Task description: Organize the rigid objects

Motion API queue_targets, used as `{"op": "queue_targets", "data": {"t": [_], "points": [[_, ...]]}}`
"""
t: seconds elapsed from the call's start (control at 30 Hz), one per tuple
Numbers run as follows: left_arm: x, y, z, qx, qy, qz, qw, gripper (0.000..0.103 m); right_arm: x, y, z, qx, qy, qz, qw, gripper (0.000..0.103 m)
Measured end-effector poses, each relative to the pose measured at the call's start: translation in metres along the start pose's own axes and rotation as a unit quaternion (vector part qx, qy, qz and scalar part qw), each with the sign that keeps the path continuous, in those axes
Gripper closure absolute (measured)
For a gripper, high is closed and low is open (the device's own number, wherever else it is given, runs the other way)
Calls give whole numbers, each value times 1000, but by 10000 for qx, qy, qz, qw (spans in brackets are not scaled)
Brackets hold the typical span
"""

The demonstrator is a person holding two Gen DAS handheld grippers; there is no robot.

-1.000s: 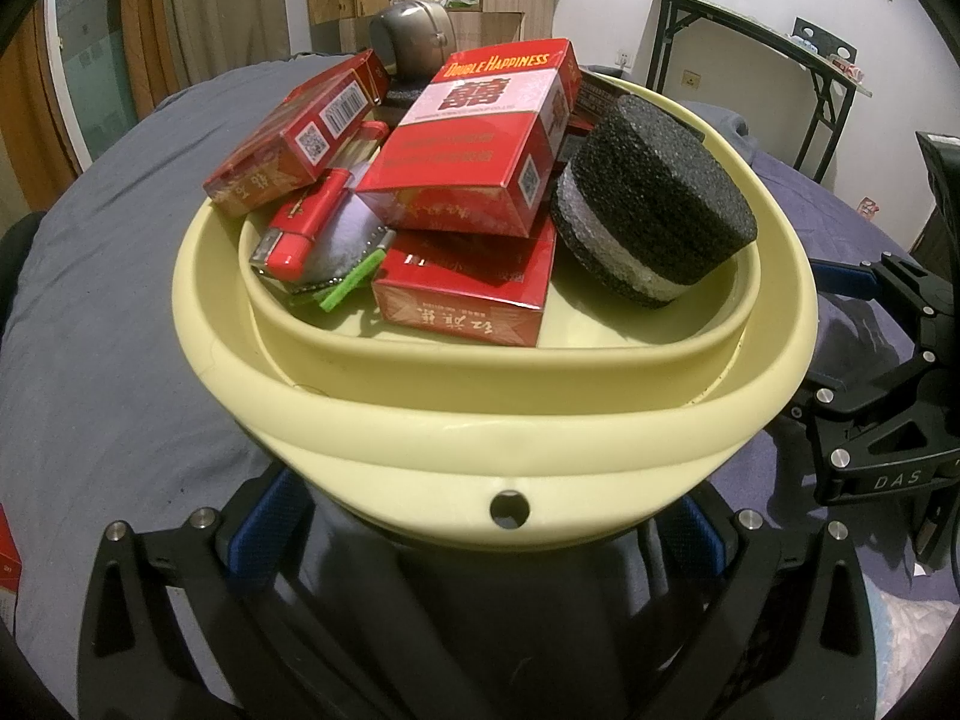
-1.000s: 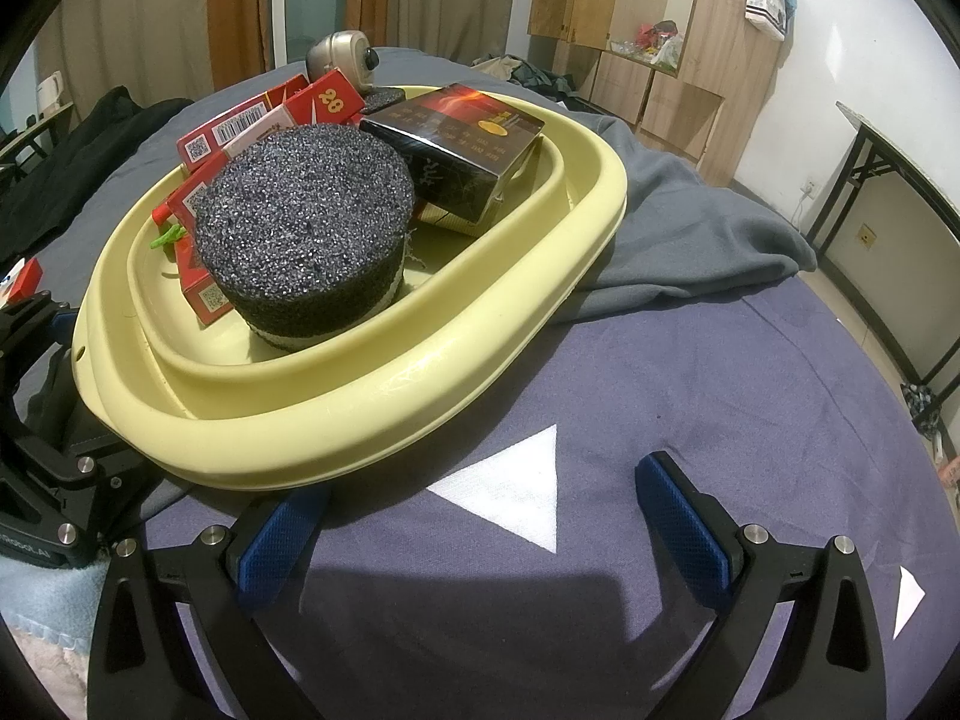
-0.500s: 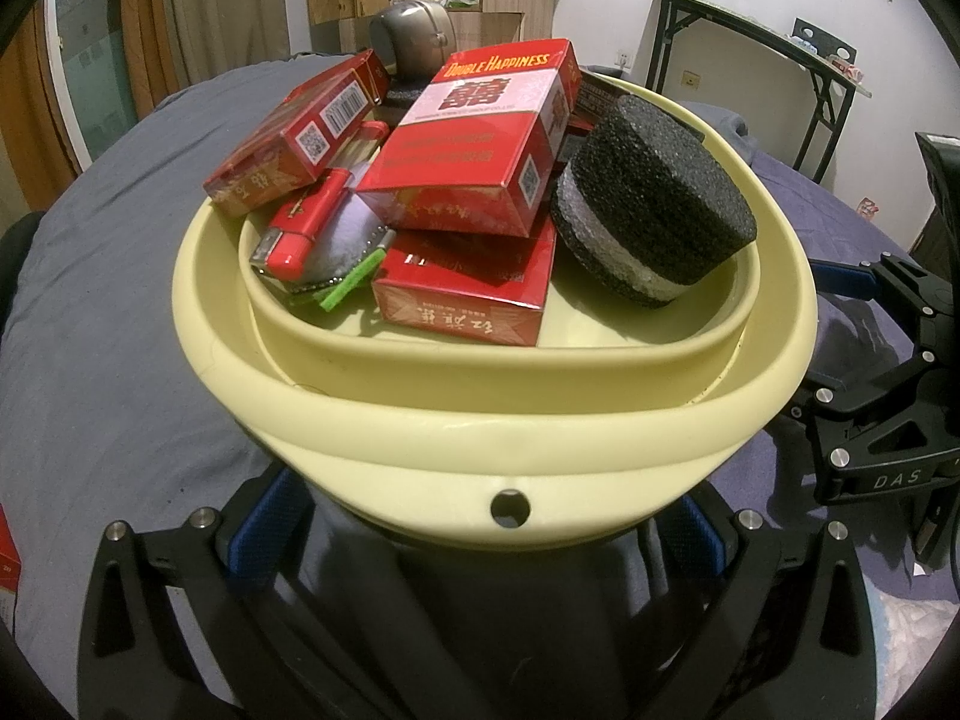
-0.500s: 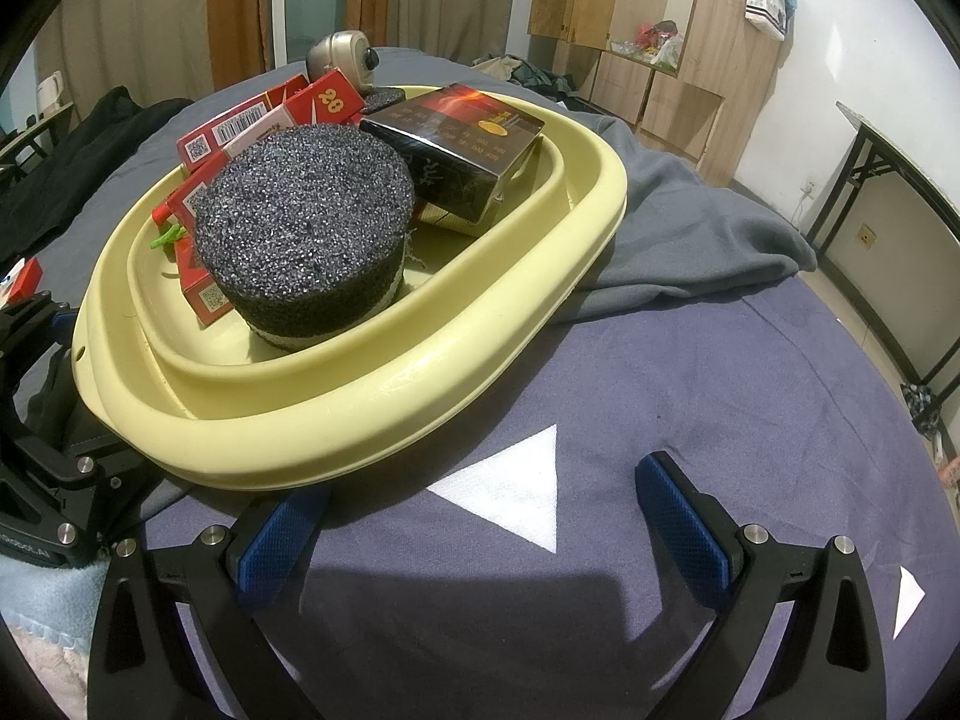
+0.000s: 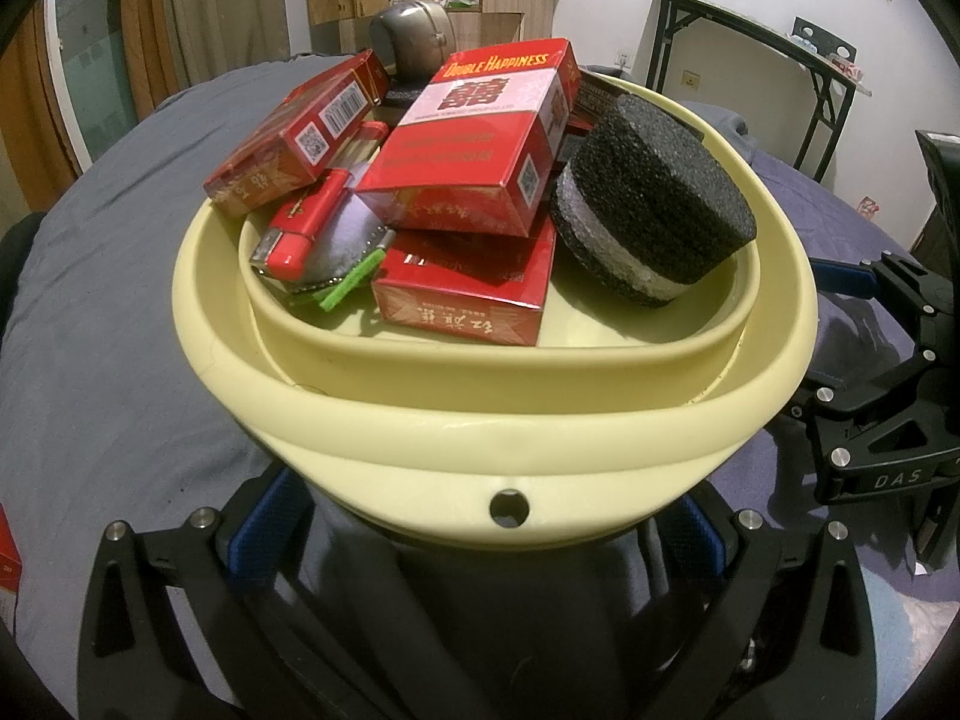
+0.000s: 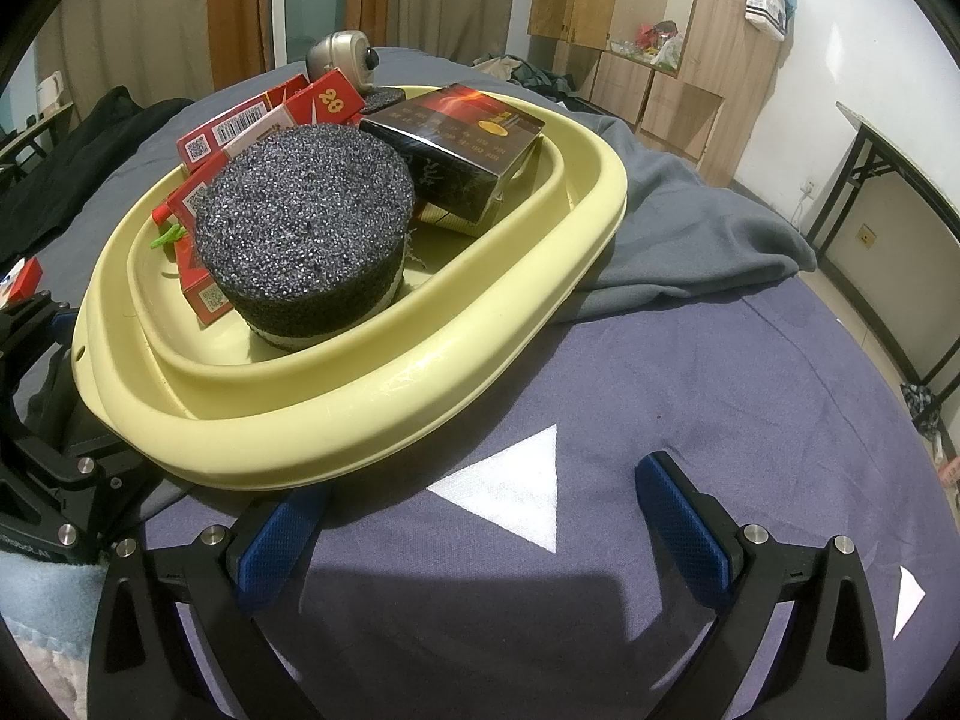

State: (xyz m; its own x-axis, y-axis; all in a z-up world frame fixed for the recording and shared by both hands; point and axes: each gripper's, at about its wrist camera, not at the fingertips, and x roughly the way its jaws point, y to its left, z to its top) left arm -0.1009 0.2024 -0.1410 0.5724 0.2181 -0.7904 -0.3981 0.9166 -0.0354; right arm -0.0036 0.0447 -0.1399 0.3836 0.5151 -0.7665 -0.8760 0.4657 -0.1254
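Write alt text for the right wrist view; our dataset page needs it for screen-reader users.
A pale yellow basin on a purple-grey bedspread holds a black foam cylinder, red cartons and a dark box. The open right tool is empty beside it.

We saw a pale yellow basin crowded to its rim; a black foam cylinder filled its near side, a dark box leaned beside it, and red boxes were stacked behind, leaving little gap between them; a strip of bare basin floor lay open in front of the cylinder; right of the basin, purple cloth lay clear; a grey blanket bunched against the far rim.
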Motion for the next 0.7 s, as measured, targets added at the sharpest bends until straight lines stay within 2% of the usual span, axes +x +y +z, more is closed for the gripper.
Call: {"op": "queue_targets", "data": {"t": [0.7], "points": [[1,4,-2,8,16,-15,10000,0,0,0,0,2,-1,2,10000,0]]}}
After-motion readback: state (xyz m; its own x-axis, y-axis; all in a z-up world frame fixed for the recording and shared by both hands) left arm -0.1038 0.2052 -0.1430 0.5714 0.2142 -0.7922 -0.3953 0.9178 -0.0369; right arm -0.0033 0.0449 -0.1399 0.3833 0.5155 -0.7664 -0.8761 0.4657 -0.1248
